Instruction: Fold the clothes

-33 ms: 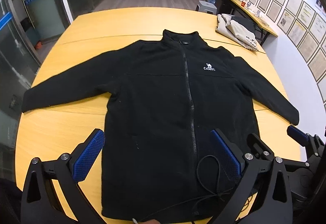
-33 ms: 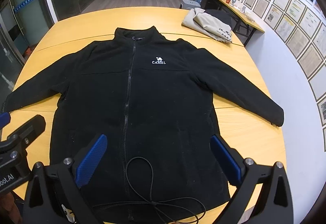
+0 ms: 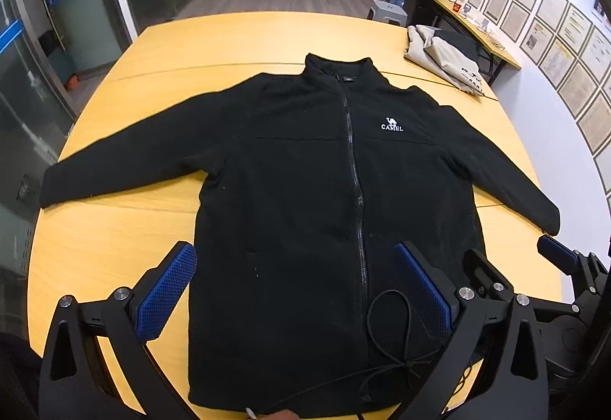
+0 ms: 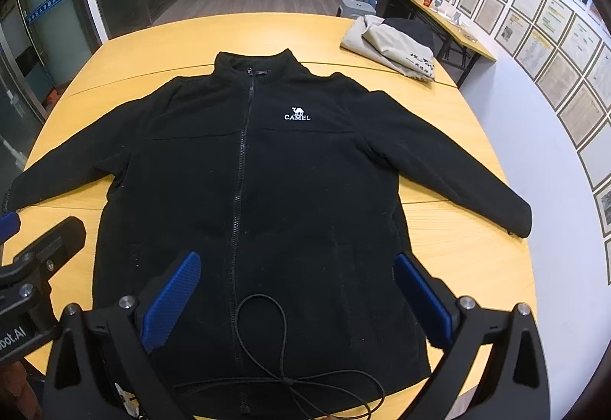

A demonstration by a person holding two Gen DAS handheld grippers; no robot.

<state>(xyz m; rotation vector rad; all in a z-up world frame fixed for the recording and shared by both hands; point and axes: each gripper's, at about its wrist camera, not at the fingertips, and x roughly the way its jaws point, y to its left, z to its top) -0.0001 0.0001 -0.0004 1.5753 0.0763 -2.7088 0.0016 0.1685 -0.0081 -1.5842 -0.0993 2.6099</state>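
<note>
Yellow wooden counter (image 3: pixel 114 248) carries black zipped fleece jacket (image 3: pixel 305 191), spread flat, front up, sleeves out. Left gripper (image 3: pixel 301 286) and right gripper (image 4: pixel 298 290) hover above its hem, jaws wide apart, empty.

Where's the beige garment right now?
The beige garment lies bunched at the table's far right corner in both wrist views, beyond the black jacket's right shoulder.

Black jacket (image 4: pixel 305 191) hem under frame bottom — wall certificates' (image 4: pixel 550 26) print unreadable
</note>
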